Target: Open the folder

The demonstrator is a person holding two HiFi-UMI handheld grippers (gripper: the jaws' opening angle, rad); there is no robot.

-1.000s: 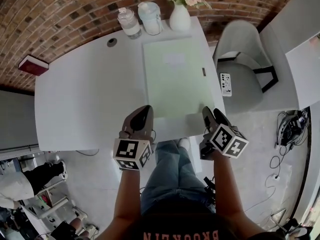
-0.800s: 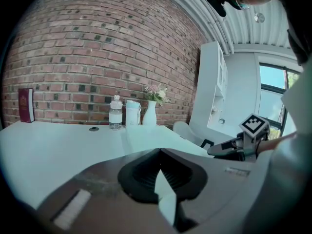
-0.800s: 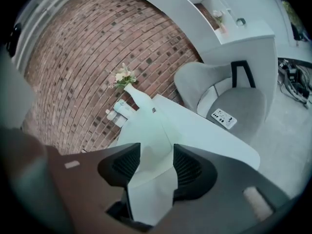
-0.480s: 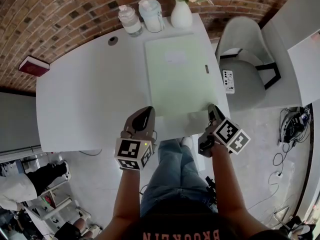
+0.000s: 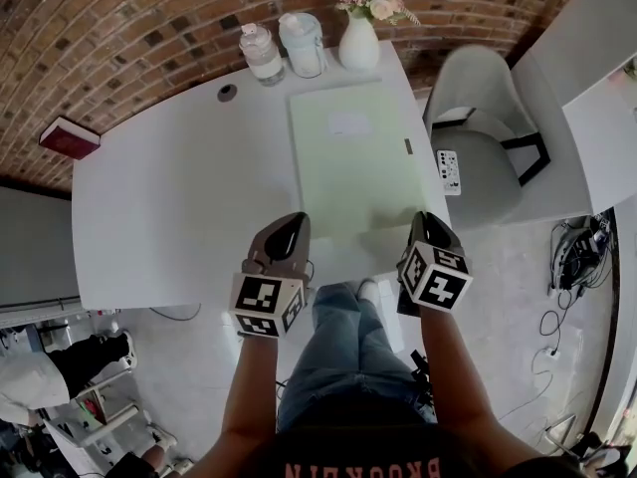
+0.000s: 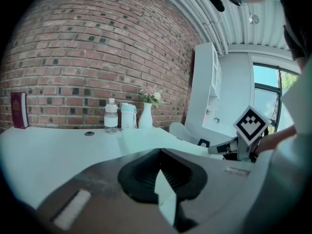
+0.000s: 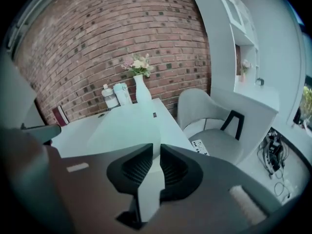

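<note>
1. Head view: white worktop (image 5: pixel 179 197) under a brick wall (image 5: pixel 119 28); pale folder (image 5: pixel 348 157) lies at 12 o'clock, grey chair (image 5: pixel 473 93) at 2.
2. Left gripper view: left claw (image 6: pixel 160 149) pinched together.
3. Right gripper view: right claw (image 7: pixel 156 147), just closing, sits narrow on the folder's near corner.

Upside-down orange "BROOKLYN" on the person's shirt (image 5: pixel 360 466), partly cut off by the frame edge

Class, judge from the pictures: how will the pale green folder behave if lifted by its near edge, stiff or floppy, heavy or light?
The folder lies thin and flat on the table, so it is probably light and its cover will likely flex. Both surfaces look smooth, so a push may slide it rather than tip it.
</note>
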